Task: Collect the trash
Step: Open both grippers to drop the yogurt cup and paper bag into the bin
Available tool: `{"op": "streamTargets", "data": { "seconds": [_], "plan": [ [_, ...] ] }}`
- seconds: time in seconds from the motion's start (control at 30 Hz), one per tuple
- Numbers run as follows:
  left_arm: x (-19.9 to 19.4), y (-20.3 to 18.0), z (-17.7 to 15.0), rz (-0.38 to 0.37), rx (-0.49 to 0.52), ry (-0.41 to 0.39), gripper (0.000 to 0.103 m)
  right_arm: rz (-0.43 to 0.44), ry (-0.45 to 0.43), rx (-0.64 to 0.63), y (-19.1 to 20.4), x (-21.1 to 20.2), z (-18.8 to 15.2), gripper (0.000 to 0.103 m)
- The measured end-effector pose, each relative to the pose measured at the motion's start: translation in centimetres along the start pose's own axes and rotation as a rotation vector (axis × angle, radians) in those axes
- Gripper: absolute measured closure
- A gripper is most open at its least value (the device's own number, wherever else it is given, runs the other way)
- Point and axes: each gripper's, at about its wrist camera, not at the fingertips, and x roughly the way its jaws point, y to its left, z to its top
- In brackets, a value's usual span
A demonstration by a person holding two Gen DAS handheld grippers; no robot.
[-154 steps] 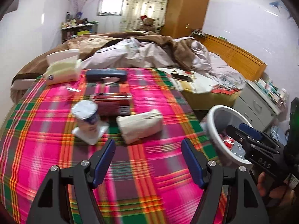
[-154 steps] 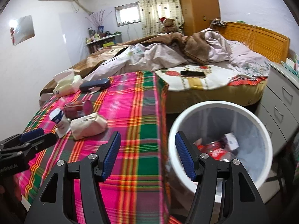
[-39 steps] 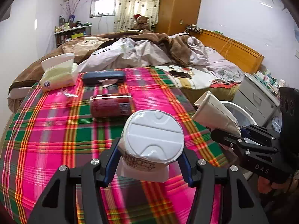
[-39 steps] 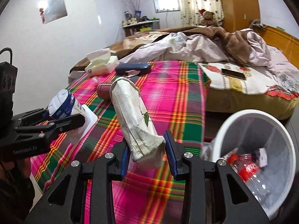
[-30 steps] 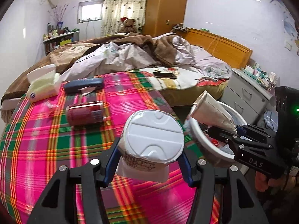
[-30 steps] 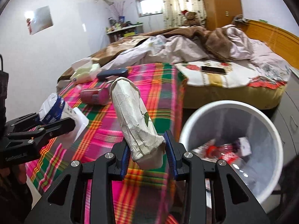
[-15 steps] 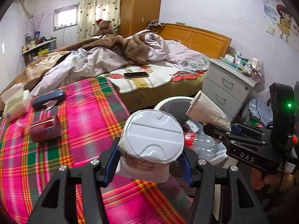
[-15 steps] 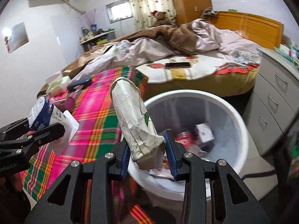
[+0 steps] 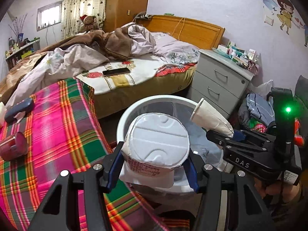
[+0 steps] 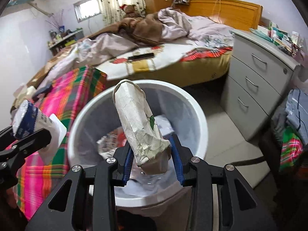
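My left gripper [image 9: 152, 169] is shut on a white tub with a foil lid [image 9: 157, 140], held over the near rim of the white trash bin [image 9: 154, 98]. In the right wrist view, my right gripper [image 10: 152, 154] holds a crumpled paper cup [image 10: 136, 119] upright above the bin's [image 10: 200, 115] opening. Its jaws are opening, but the blue pads still touch the cup's base. Bottles and wrappers lie inside the bin. The left wrist view shows the right gripper [image 9: 221, 136] with the paper cup [image 9: 209, 117] over the bin's right side. The tub [image 10: 28, 117] appears at the left in the right wrist view.
A red can [image 9: 13, 148] and a dark blue case [image 9: 19, 109] lie on the plaid cloth [image 9: 57, 125] left of the bin. A grey drawer unit [image 9: 217, 84] stands behind it, clothes [image 9: 258, 107] are piled at the right, and a phone [image 9: 115, 71] lies on the bed.
Both grippers, open and empty five seconds ago, now carry the tub and the paper cup. They have swung right from over the plaid cloth to above the bin.
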Motion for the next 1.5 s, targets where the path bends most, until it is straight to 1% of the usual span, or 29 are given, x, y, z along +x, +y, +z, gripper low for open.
{"op": "streamTargets", "data": {
  "seconds": [0.07,0.17,0.3,0.37,0.43,0.5,0.57,0.67,0.87,1.03,1.5],
  "plan": [
    [0.5,-0.3,0.1,-0.006,0.001,0.008,0.044,-0.006,0.012,0.000,-0.3,0.4,0.1,0.064],
    [0.8,-0.6,0.2,0.005,0.017,0.005,0.044,-0.017,0.022,-0.004,-0.6,0.5,0.0,0.062],
    [1.4,-0.3,0.3,-0.009,-0.004,0.014,0.042,-0.021,0.032,0.000,-0.9,0.7,0.1,0.060],
    [1.5,-0.2,0.2,-0.006,-0.003,0.019,0.034,-0.030,0.038,0.001,-1.0,0.7,0.1,0.055],
    [1.5,-0.2,0.2,0.002,-0.003,0.017,0.033,-0.026,0.039,-0.002,-1.0,0.8,0.0,0.051],
    [1.5,-0.1,0.2,-0.008,-0.015,0.011,0.032,-0.030,0.032,0.002,-1.0,0.7,-0.1,0.050],
    [1.3,0.1,0.2,-0.013,-0.024,0.010,0.029,-0.027,0.033,0.005,-0.9,0.7,0.0,0.049],
    [0.9,0.4,0.1,-0.002,-0.033,0.000,0.028,-0.026,0.025,0.009,-0.9,0.4,0.0,0.048],
    [-0.1,0.9,-0.2,-0.006,-0.045,-0.013,0.028,-0.018,0.003,0.004,-0.3,-0.3,0.1,0.047],
    [-1.0,1.5,-0.5,0.011,-0.051,-0.026,0.028,-0.010,-0.011,0.007,0.4,-0.7,0.2,0.047],
    [-4.6,4.3,-2.0,0.061,-0.098,-0.077,0.028,0.028,-0.053,-0.034,3.5,-2.1,0.0,0.047]
  ]
}}
